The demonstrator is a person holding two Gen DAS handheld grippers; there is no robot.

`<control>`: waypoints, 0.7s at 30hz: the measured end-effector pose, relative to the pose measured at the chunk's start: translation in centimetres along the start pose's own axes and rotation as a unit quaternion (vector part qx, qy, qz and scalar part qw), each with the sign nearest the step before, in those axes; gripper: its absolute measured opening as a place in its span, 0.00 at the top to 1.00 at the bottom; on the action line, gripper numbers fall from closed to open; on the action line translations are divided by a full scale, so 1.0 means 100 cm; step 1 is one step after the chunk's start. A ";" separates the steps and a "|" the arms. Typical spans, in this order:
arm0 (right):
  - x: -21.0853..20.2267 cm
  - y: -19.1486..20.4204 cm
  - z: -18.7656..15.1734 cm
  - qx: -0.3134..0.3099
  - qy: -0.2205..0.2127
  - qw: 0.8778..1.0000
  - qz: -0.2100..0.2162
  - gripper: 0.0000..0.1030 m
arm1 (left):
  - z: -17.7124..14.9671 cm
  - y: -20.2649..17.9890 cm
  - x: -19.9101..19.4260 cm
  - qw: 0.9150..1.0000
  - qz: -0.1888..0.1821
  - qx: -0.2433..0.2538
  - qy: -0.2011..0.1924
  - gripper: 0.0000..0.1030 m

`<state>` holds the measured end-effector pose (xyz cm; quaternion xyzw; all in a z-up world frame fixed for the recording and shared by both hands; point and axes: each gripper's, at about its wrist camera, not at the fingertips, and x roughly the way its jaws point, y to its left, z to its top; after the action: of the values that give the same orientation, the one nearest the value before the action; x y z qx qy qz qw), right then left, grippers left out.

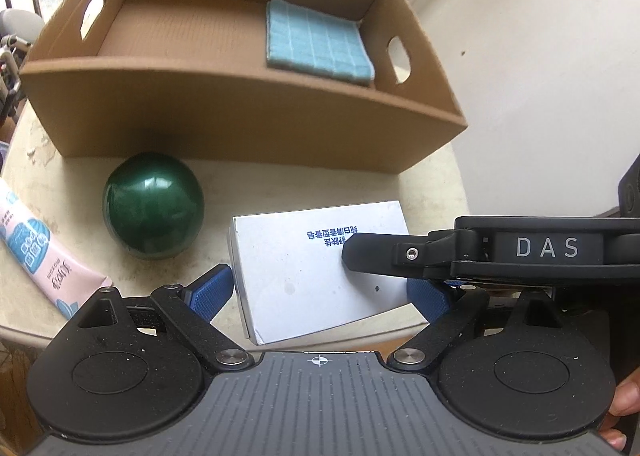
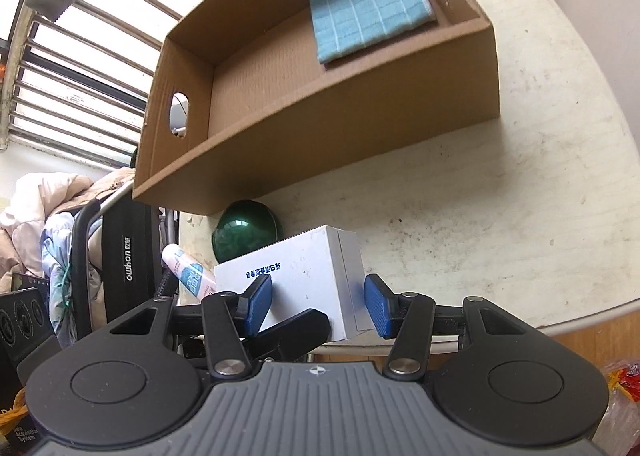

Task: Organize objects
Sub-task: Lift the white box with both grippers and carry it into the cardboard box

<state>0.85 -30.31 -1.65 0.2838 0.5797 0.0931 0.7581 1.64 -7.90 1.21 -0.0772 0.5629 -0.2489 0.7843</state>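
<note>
two grippers meet at one white box [image 1: 320, 272], which sits at the near edge of the pale round table [image 2: 500, 216], in front of the cardboard box [image 1: 248, 124]. the left gripper [image 1: 320, 292] has its blue pads on either short end of the white box and presses on it, so its jaws are closed around the box. the right gripper [image 2: 318, 302] comes at the same white box from the side; one blue pad lies over the printed top face and the other stands just beside the right end, and whether they actually pinch it i cannot tell.

the cardboard box is open at the top, with a cut-out handle in each end wall. a folded blue cloth [image 1: 318, 40] lies flat on its floor, against its right end. a dark green ball [image 1: 154, 206] rests on the table just in front of the cardboard box, left of the white box. a pink and blue tube [image 1: 44, 256] lies further left, near the table edge.
</note>
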 end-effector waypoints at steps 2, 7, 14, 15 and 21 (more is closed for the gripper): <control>-0.005 0.002 0.002 0.000 -0.005 1.000 0.001 0.47 | 0.006 -0.004 -0.001 1.000 -0.002 0.003 -0.007 0.09; -0.020 0.011 0.011 -0.007 -0.024 1.000 0.005 0.48 | 0.018 -0.010 -0.013 1.000 -0.008 0.007 -0.027 0.09; -0.039 0.023 0.027 -0.024 -0.056 0.998 0.012 0.48 | 0.042 -0.018 -0.021 0.998 -0.012 0.013 -0.061 0.09; -0.041 0.025 0.031 -0.026 -0.060 0.998 0.014 0.49 | 0.046 -0.019 -0.021 0.998 -0.012 0.013 -0.066 0.09; -0.048 0.036 0.053 -0.036 -0.081 0.996 0.025 0.49 | 0.071 -0.022 -0.018 0.996 -0.014 0.009 -0.085 0.09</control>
<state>5.03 -31.33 5.10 0.2778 0.5054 0.1098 0.8095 7.08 -10.13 6.11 -0.0989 0.4907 -0.2572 0.8266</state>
